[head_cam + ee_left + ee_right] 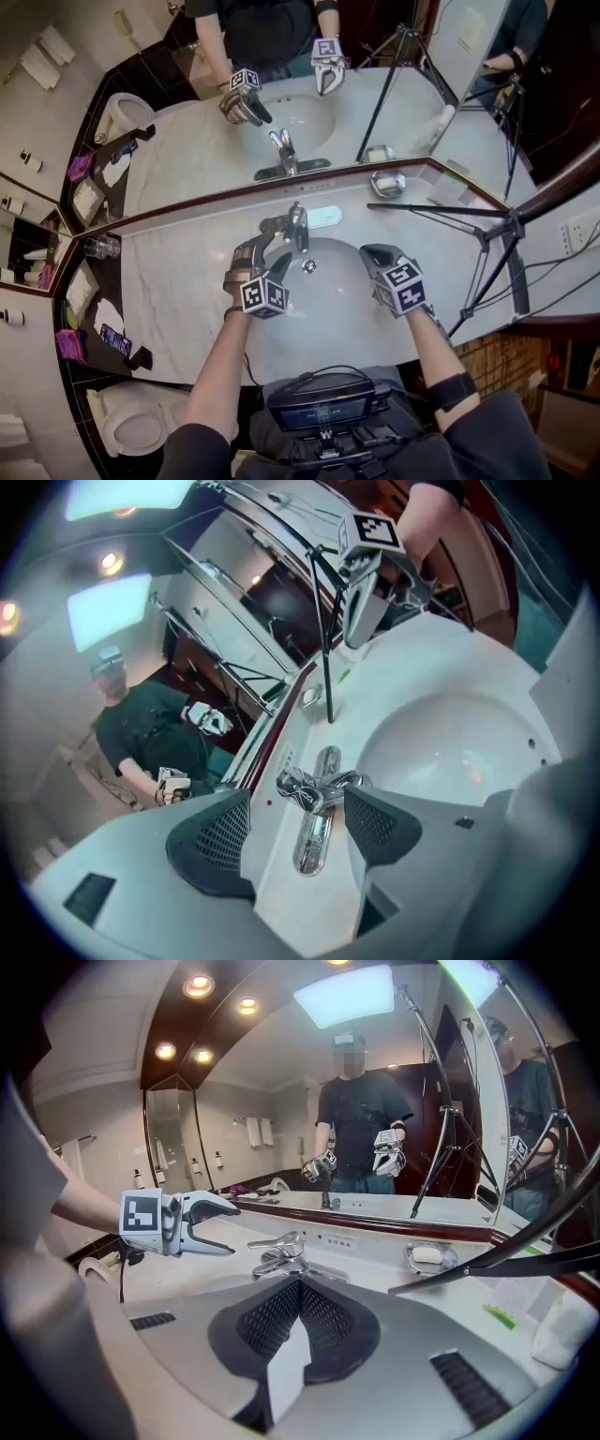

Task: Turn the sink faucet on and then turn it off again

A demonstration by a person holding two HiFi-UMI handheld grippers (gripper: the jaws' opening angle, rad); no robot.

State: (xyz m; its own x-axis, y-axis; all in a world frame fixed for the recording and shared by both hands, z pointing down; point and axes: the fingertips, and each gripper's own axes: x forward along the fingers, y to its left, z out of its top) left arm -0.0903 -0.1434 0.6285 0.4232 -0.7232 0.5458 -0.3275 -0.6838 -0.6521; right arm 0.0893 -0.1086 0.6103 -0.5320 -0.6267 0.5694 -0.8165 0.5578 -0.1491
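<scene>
Your left gripper (pixel 296 803) spread wide just before the faucet (pixel 319 787), ready to work it; right gripper (pixel 298 1288) clenched empty, waiting nearby.

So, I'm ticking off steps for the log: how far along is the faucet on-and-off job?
Done: nothing that shows; no water runs from the faucet into the basin, and whether it ran already I cannot tell. In hand: the left gripper, open, is lined up on the faucet's lever, not touching it; the right gripper is shut, empty, at the basin's edge. Remaining: seemingly lifting the lever, then lowering it.
</scene>
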